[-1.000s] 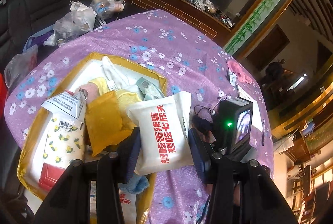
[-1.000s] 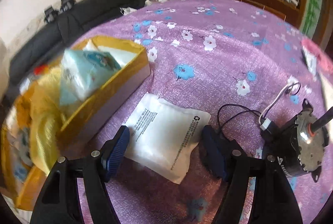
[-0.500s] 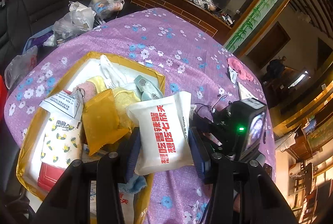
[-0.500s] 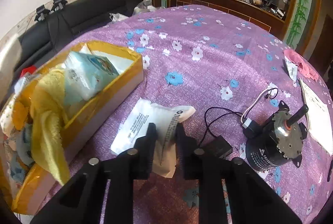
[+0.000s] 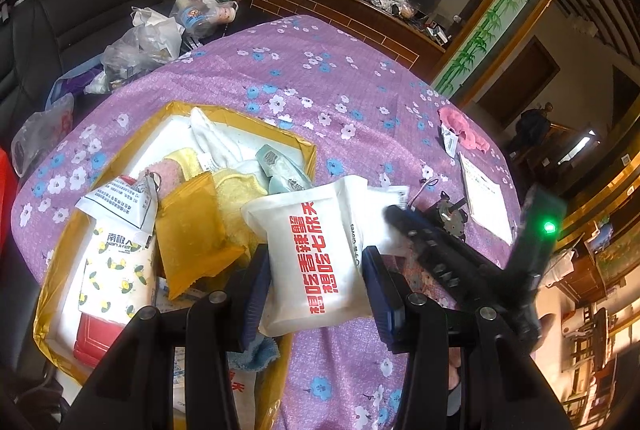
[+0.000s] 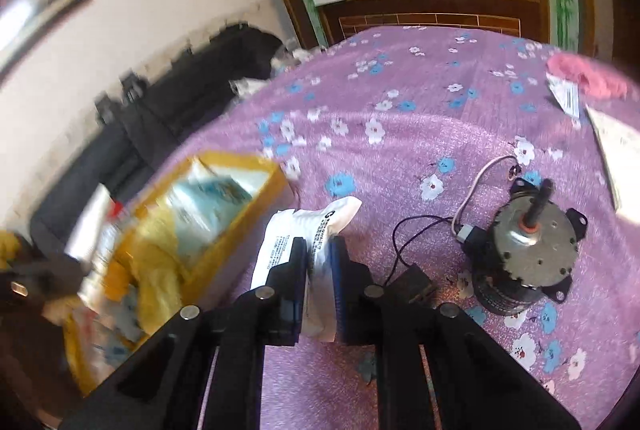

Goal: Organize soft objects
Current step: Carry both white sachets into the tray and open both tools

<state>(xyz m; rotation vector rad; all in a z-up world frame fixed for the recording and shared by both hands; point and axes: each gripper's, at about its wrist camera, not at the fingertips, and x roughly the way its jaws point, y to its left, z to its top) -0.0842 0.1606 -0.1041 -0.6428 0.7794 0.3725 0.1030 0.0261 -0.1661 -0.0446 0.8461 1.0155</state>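
The left gripper [image 5: 316,284] is clamped on a white packet with red lettering [image 5: 314,254], both pads pressed into its sides near the lower half. The packet hangs above the near right corner of the yellow box [image 5: 56,290], at about five o'clock from the box's middle, not yet inside it. The box sits on the purple flowered tablecloth [image 5: 320,78] and already holds a yellow cloth [image 5: 236,190], an orange packet [image 5: 192,234], a lemon-print packet [image 5: 116,270] and other soft things.

The right gripper [image 6: 318,272] is closed on a second, flatter white packet with small black print [image 6: 296,246], pinching it so hard that it folds between the pads; its top corner flops toward one o'clock. It appears lifted clear of the cloth, just beside the box's right wall. At three o'clock from it stands a small electric motor [image 6: 528,254] with thin wires trailing, which is no soft thing and should stay where it is.

Both packets look light, pillowy and slick-skinned. They will buckle rather than resist, so a hold across the middle of the body seems safer than one at a sealed edge, which could slide out. A crushing squeeze is unnecessary and may burst a seal. The loose wires near the right packet could snag.
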